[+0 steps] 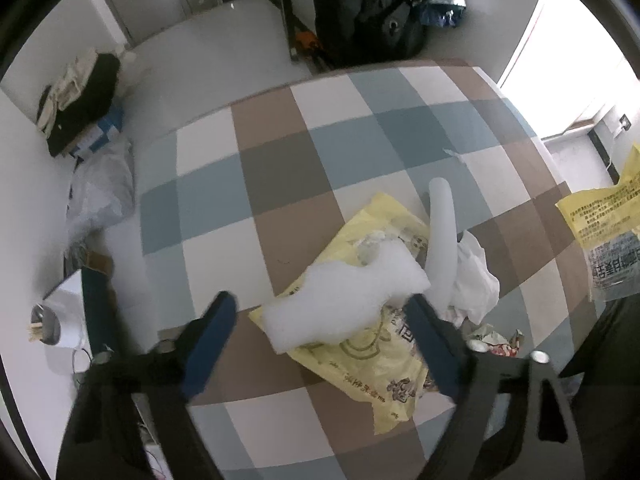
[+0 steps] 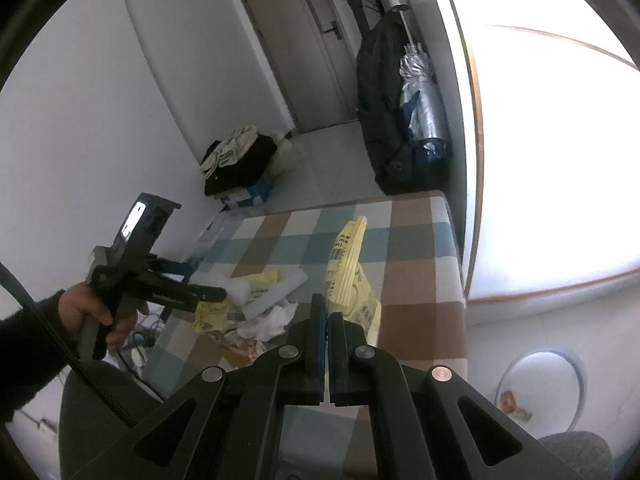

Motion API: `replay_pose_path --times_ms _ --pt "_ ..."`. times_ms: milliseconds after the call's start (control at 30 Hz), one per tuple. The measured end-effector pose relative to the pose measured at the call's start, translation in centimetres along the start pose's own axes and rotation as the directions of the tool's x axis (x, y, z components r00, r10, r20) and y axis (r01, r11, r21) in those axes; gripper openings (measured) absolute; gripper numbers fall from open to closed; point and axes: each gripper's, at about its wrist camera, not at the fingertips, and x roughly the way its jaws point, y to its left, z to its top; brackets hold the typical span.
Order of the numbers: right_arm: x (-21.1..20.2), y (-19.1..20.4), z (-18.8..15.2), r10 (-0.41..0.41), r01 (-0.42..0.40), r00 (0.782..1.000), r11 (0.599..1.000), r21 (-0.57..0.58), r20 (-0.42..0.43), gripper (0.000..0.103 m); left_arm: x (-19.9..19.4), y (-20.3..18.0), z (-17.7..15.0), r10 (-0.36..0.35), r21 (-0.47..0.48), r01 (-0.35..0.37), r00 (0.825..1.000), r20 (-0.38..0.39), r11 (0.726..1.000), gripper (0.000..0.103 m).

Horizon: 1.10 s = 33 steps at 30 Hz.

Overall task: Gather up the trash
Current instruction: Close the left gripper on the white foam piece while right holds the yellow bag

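Here my left gripper [image 1: 322, 308] points steeply down at the bed, and its two blue fingers [image 1: 210, 332] stand wide apart. Between them lies a white foam piece [image 1: 340, 300]. The right finger is at the edge of the foam, but I cannot tell if it presses; the left finger is clearly apart from it. So nothing is held by this claw.

My right gripper [image 2: 327, 316] is fully closed, and a thin edge of the yellow plastic bag [image 2: 348, 264] is pinched between its pads. The bag stands up from the jaws, above the checked bed cover [image 2: 416, 280].

Under the foam piece lies a second yellow bag [image 1: 372, 360], flat on the cover. Just beside the foam are a white foam tube [image 1: 442, 236], crumpled white paper [image 1: 476, 280] and a small coloured wrapper [image 1: 500, 342]; these touch or overlap in one heap.

In the right wrist view, a hand [image 2: 90, 312] holds the left gripper's handle over this heap.
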Motion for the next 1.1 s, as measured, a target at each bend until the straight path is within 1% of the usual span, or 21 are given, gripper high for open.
replay_pose_path --times_ms 100,133,167,333,567,733,833,933,1000,1100 --pt "0.2 -0.2 0.0 -0.004 0.004 1.0 1.0 0.008 -0.006 0.0 0.3 0.0 0.0 0.007 0.007 -0.006 1.0 -0.016 1.0 0.064" --pt "0.2 -0.3 0.0 -0.005 0.005 1.0 1.0 0.012 -0.007 0.0 0.3 0.1 0.0 0.003 0.009 -0.003 1.0 -0.018 1.0 0.054" --pt "0.2 -0.4 -0.1 -0.005 0.005 1.0 1.0 0.013 -0.007 0.0 0.3 0.1 0.0 0.002 0.01 -0.001 1.0 -0.023 1.0 0.051" --pt "0.0 -0.4 0.0 -0.004 0.004 1.0 1.0 0.014 0.0 0.0 0.4 0.4 -0.1 -0.009 -0.007 0.009 1.0 -0.027 1.0 0.048" --pt "-0.1 -0.6 0.0 -0.005 0.005 1.0 1.0 0.023 -0.001 0.0 -0.3 0.9 0.0 -0.005 -0.056 0.007 1.0 0.028 0.998 0.047" --pt "-0.2 -0.5 0.1 0.001 -0.001 1.0 1.0 0.026 0.001 0.0 -1.3 1.5 -0.2 0.0 -0.111 0.01 0.996 0.09 0.994 0.047" --pt "-0.4 -0.4 0.3 0.012 -0.012 1.0 1.0 0.019 0.004 0.0 -2.4 2.4 -0.6 -0.039 -0.182 0.065 0.989 0.141 0.981 0.047" --pt "-0.6 0.2 0.6 0.03 -0.03 0.999 0.999 0.011 0.02 0.0 -3.6 2.9 -0.9 -0.042 -0.234 0.088 0.98 0.194 0.968 0.047" --pt "-0.8 0.6 0.8 0.04 -0.04 0.999 0.999 0.009 0.024 0.0 -4.5 3.0 -1.2 -0.032 -0.258 0.09 0.974 0.223 0.962 0.047" --pt "-1.0 1.3 1.0 0.053 -0.053 0.998 0.999 -0.01 0.028 0.0 -6.1 2.9 -2.0 -0.013 -0.284 0.096 0.96 0.281 0.954 0.047"
